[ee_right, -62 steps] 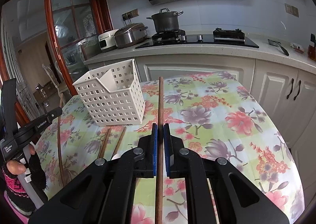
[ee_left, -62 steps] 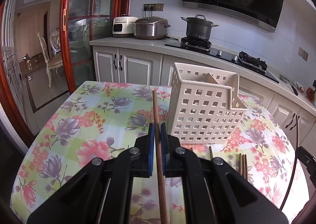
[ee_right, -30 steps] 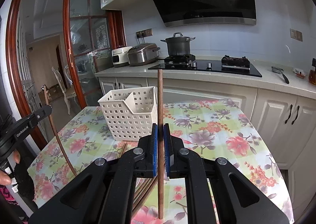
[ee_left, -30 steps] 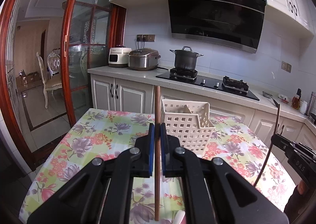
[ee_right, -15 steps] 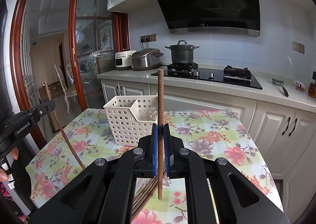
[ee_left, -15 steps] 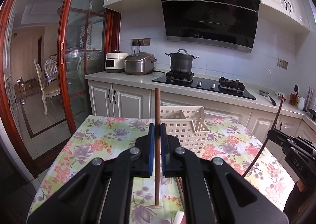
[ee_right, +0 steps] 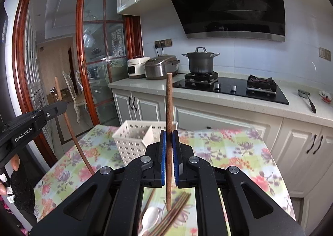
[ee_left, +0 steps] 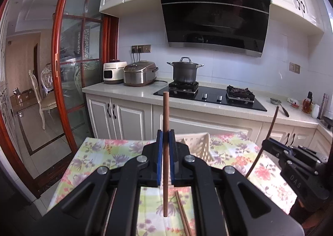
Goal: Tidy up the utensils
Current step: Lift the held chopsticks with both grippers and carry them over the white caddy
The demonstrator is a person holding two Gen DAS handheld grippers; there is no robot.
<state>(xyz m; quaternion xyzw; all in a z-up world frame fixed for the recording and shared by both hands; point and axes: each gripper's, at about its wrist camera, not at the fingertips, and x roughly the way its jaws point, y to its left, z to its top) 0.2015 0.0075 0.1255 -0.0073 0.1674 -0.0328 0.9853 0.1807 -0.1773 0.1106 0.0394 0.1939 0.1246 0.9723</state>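
My left gripper [ee_left: 165, 134] is shut on a brown chopstick [ee_left: 165, 115] held upright above the table. My right gripper [ee_right: 169, 134] is shut on another brown chopstick [ee_right: 169, 100], also upright. The white perforated utensil basket [ee_right: 133, 142] stands on the floral tablecloth ahead of both grippers; in the left wrist view the basket [ee_left: 199, 140] is mostly hidden behind the fingers. Several loose chopsticks [ee_right: 177, 211] and a white spoon [ee_right: 150, 217] lie on the table below the right gripper. Each gripper shows at the edge of the other's view.
The table with floral cloth [ee_right: 239, 152] stands before a white counter [ee_left: 135, 94] holding a rice cooker [ee_left: 139, 73] and a pot [ee_left: 185, 69] on the stove. A red-framed glass door [ee_left: 62, 69] is on the left.
Both grippers have risen higher above the table with their chopsticks, so the basket looks lower and smaller in both views. Both grips are unchanged.
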